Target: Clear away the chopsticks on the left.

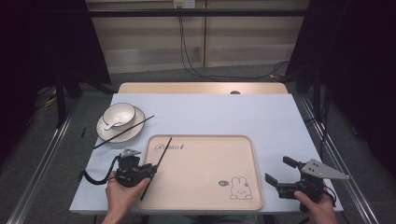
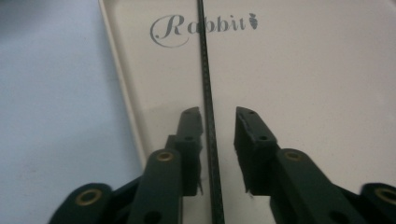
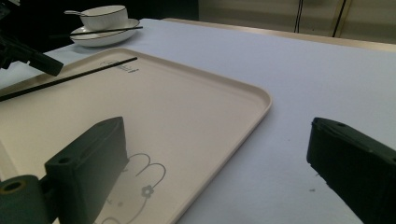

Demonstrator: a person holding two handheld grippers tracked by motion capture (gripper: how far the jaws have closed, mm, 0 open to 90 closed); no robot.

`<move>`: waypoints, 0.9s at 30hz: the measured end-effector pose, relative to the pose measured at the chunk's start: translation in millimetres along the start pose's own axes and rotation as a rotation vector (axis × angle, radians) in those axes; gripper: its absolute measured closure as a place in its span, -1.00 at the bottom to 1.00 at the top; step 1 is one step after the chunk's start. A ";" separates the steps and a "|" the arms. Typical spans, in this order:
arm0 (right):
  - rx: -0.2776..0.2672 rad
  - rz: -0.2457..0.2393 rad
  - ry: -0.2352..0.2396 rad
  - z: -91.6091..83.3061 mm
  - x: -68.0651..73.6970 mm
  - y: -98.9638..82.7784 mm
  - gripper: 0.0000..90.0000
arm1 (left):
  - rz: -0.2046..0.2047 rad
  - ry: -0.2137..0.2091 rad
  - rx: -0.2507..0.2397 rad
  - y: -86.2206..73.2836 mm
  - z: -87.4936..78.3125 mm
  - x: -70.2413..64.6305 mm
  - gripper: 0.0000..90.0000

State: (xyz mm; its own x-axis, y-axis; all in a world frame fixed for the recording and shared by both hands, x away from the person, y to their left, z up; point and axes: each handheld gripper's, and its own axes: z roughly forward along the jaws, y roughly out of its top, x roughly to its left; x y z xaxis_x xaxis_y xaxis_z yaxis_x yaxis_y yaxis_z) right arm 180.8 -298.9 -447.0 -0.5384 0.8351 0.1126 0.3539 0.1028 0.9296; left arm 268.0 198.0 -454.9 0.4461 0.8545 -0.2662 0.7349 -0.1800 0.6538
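my left gripper (image 2: 218, 126) – jaws slightly apart around thin black chopstick (image 2: 205, 79), over cream rectangular plastic tray (image 1: 205, 186) | my right gripper (image 1: 285, 170) – jaws spread wide, empty

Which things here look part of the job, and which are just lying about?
In play, judging by the layout:
- chopstick between the open left tongs
- tray
- second chopstick across the plate
- bowl with spoon

Idle:
- right tongs, open beside the tray
- floor cables

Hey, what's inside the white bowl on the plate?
A white spoon rests in the bowl, its handle leaning over the rim. The bowl otherwise looks empty, though the near wall hides part of its bottom.
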 end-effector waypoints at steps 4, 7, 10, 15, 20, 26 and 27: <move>0.002 -0.005 -0.002 -0.6 -0.2 0.0 -0.89 | 0.036 -0.030 -0.053 2.4 -7.8 3.5 0.14; -0.002 0.002 0.005 -0.9 -0.4 0.1 -0.89 | 0.094 -0.025 -0.061 4.3 -12.9 7.3 -0.15; -0.002 0.002 0.005 -0.9 -0.7 0.0 -0.89 | 0.161 -0.023 -0.067 5.0 -15.4 11.4 -0.33; -0.006 -0.001 0.004 -1.4 -0.7 0.3 -0.89 | 0.223 -0.053 -0.103 10.2 -22.5 16.0 -0.58; -0.009 -0.010 0.001 -1.7 -1.0 0.5 -0.89 | 0.251 -0.029 -0.146 15.3 -30.7 26.1 -0.65; -0.017 -0.007 0.009 -1.8 -0.4 0.9 -0.91 | 0.304 -0.003 -0.171 20.4 -38.4 47.8 -0.81; -0.019 -0.007 0.007 -1.9 -0.5 1.1 -0.91 | 0.325 -0.006 -0.186 20.9 -40.6 49.7 -0.79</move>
State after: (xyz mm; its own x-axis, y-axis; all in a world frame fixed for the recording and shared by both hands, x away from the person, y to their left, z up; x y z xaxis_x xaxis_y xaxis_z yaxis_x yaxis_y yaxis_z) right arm 180.0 -300.3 -445.4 -0.5465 0.8305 0.1080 0.3349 0.0985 0.9371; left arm 284.8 256.4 -425.7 0.6444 0.7642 -0.0272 0.4494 -0.3497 0.8221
